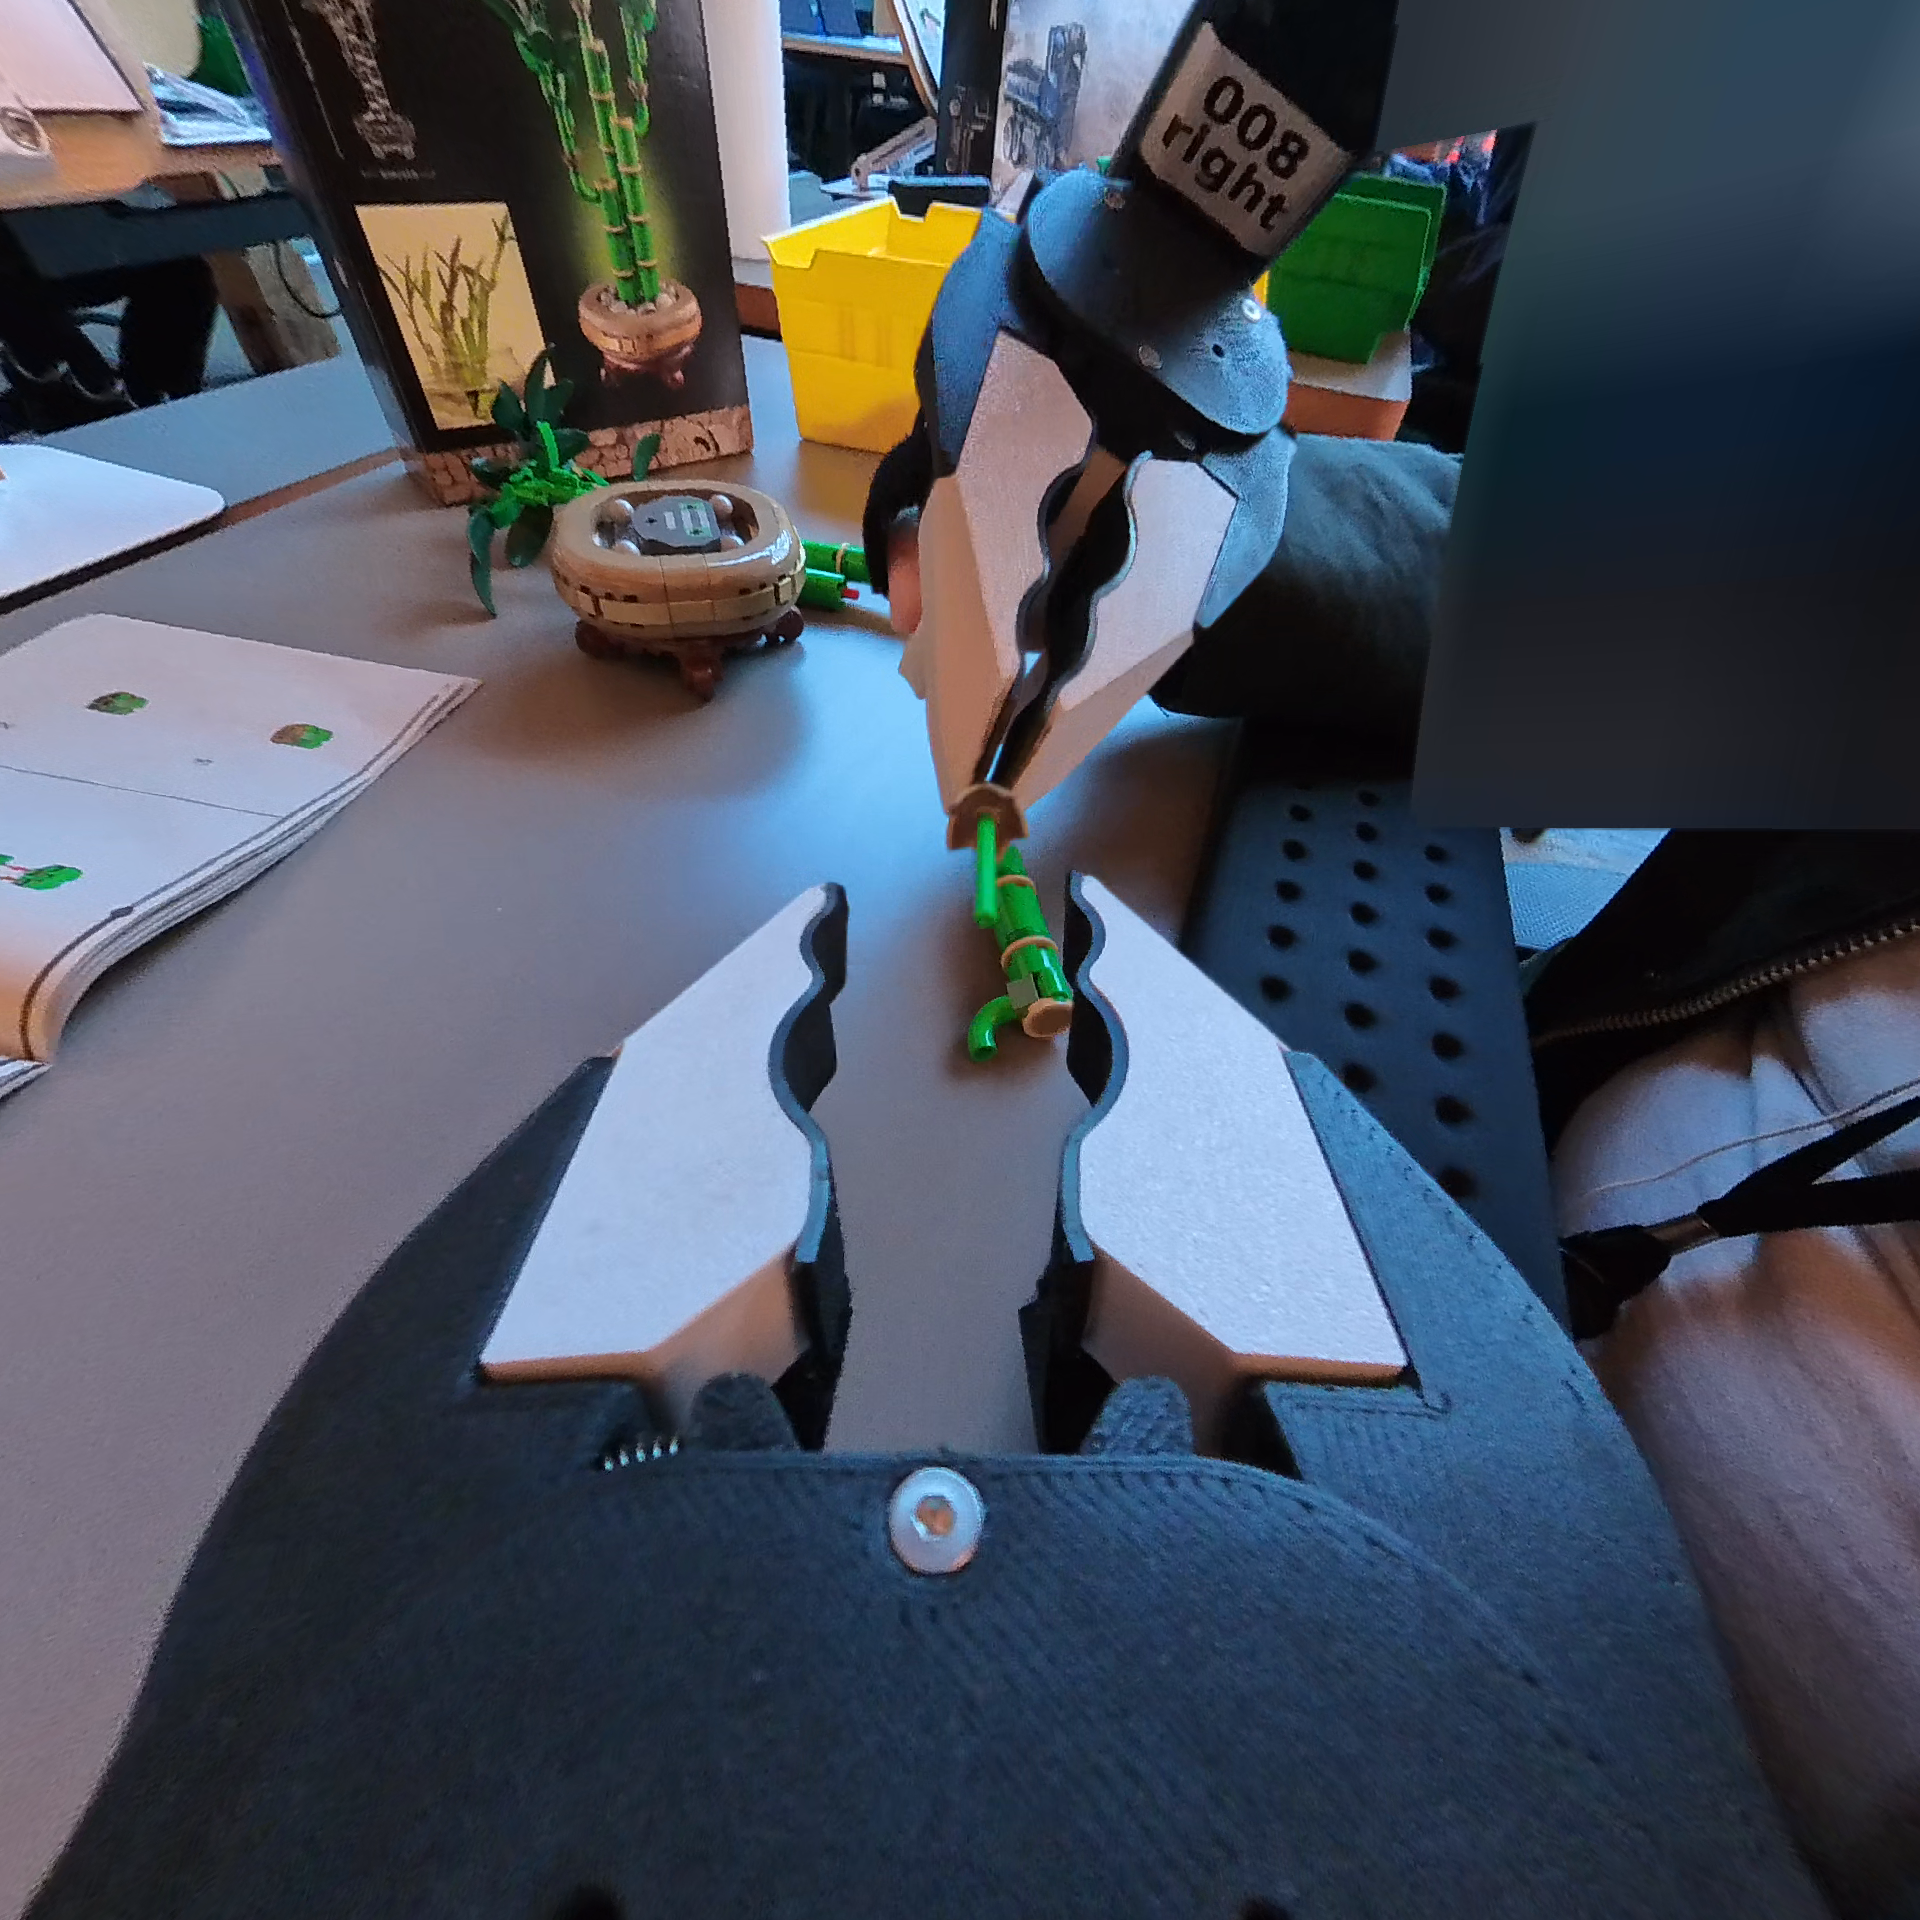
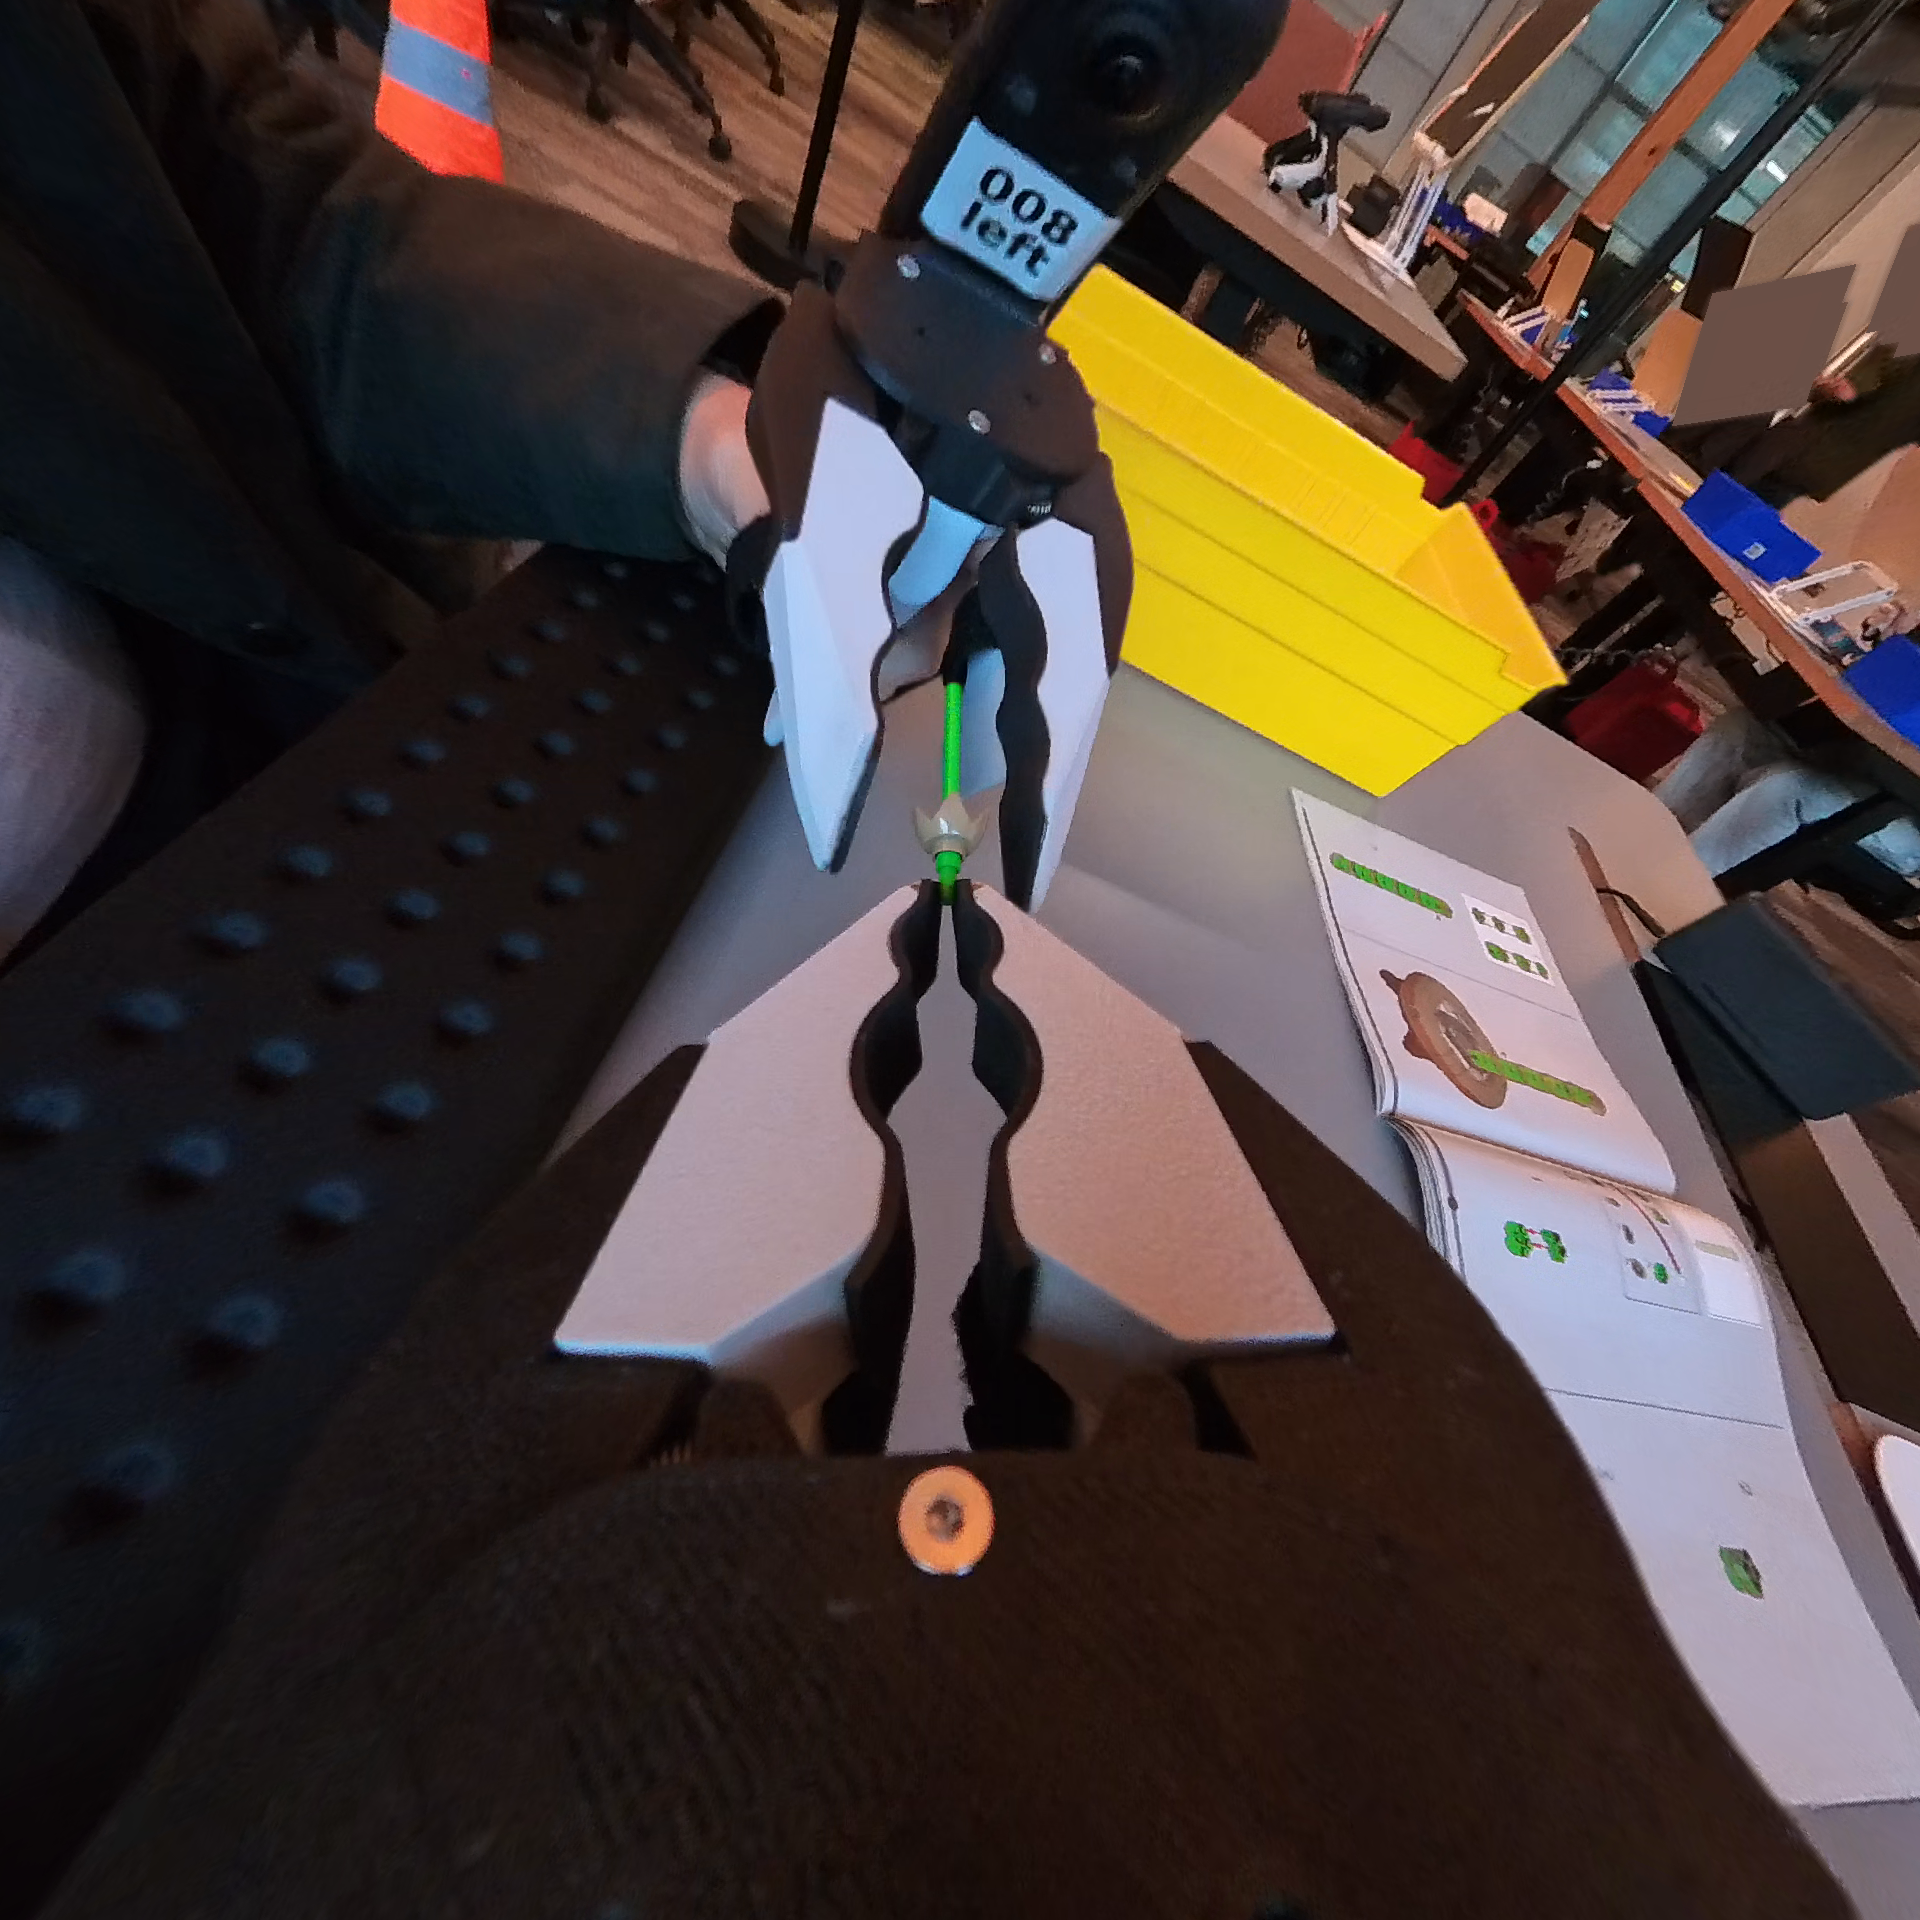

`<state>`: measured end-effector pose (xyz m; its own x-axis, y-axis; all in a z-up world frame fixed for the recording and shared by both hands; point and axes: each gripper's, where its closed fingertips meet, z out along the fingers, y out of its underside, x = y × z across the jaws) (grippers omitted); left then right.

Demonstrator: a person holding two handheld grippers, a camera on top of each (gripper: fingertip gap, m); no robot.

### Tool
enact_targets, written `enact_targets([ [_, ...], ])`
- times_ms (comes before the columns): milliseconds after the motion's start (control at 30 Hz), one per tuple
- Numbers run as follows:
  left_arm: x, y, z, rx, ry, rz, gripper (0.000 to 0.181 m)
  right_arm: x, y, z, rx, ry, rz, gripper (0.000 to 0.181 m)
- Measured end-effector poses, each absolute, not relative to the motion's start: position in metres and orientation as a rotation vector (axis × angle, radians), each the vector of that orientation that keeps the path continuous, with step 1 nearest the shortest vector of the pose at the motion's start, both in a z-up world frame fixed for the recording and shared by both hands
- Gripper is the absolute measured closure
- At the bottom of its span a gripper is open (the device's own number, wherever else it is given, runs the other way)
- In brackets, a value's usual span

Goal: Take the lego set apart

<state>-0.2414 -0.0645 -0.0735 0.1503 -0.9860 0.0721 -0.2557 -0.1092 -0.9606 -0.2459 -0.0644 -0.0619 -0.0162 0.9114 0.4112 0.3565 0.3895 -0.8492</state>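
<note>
My left gripper (image 1: pixel 956 914) is open and empty, low over the grey table (image 1: pixel 623 935). A green bamboo stalk piece (image 1: pixel 1023 945) with tan rings lies between its fingertips, close to the right finger. A thin green rod (image 1: pixel 983 868) with a tan crown-shaped piece (image 1: pixel 987 805) runs along the stalk's far end. My right gripper (image 1: pixel 982 784) comes down from above, shut on the rod's tip. In the right wrist view my right gripper (image 2: pixel 948 894) pinches the rod (image 2: pixel 953 748) just behind the crown piece (image 2: pixel 948 826), and the open left gripper (image 2: pixel 930 868) straddles it.
A tan pot base (image 1: pixel 675 561) with green leaves (image 1: pixel 530 478) and loose green pieces (image 1: pixel 831 571) stands further back, before the set's box (image 1: pixel 499 229). A yellow bin (image 1: pixel 862 312) (image 2: pixel 1299 582) and an open instruction booklet (image 1: pixel 187 769) (image 2: pixel 1507 1039) are on the table. A dark perforated panel (image 1: pixel 1351 987) borders the table. The tips of both grippers are at nearly the same place. From either gripper's tips it is about 25 centimeters to the tan pot base (image 1: pixel 675 561).
</note>
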Motion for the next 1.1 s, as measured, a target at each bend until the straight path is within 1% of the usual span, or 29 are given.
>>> enact_targets([
  [233, -0.238, -0.069, -0.075, -1.526, 1.280, -1.049, 0.159, -0.252, -0.066, -0.074, -1.158, -1.653, 0.561, 0.180],
  [300, -0.237, -0.070, -0.079, -1.533, 1.307, -1.014, 0.168, -0.252, -0.066, -0.077, -1.160, -1.671, 0.537, 0.180],
  [467, -0.237, -0.069, -0.082, -1.526, 1.332, -0.931, 0.169, -0.251, -0.065, -0.080, -1.179, -1.691, 0.516, 0.180],
  [933, -0.237, -0.068, -0.085, -1.535, 1.341, -0.934, 0.169, -0.249, -0.066, -0.082, -1.194, -1.688, 0.559, 0.180],
  [967, -0.237, -0.066, -0.087, -1.546, 1.342, -0.915, 0.169, -0.250, -0.064, -0.084, -1.196, -1.688, 0.539, 0.179],
  [1033, -0.237, -0.064, -0.092, -1.565, 1.348, -0.883, 0.169, -0.250, -0.059, -0.086, -1.196, -1.685, 0.469, 0.173],
  [1100, -0.237, -0.062, -0.095, -1.584, 1.346, -0.868, 0.169, -0.251, -0.057, -0.089, -1.205, -1.697, 0.422, 0.174],
])
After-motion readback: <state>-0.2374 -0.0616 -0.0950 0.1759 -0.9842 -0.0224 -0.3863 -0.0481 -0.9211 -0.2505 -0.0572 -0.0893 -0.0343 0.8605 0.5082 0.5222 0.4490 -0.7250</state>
